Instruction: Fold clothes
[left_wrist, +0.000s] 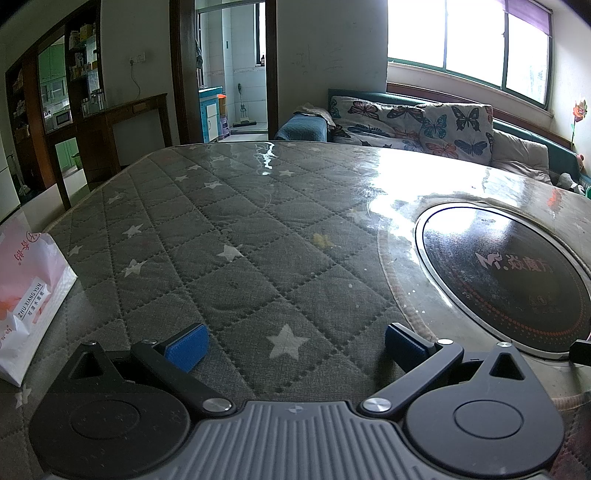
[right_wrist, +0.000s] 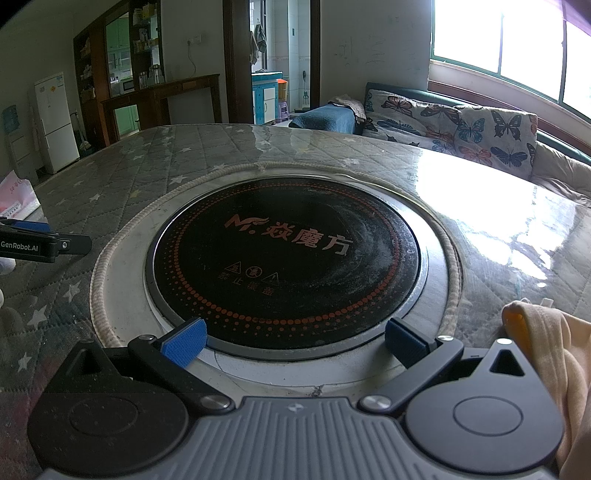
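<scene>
A pale peach garment (right_wrist: 546, 354) with an orange patch lies bunched at the right edge of the right wrist view, beside my right gripper (right_wrist: 293, 341). That gripper stands open over the near rim of a round black cooktop (right_wrist: 288, 254), with nothing between its blue pads. My left gripper (left_wrist: 293, 343) is open too, low over the grey star-quilted table cover (left_wrist: 229, 236), and holds nothing. The left gripper's finger (right_wrist: 44, 242) shows at the left edge of the right wrist view. No garment is seen in the left wrist view.
A white and pink paper bag (left_wrist: 26, 295) stands at the table's left edge. The cooktop (left_wrist: 509, 280) sits set into the table at the right. Beyond the table are a butterfly-print sofa (left_wrist: 413, 125), a doorway (left_wrist: 236, 70), dark shelves (left_wrist: 74, 92) and a white fridge (right_wrist: 55, 122).
</scene>
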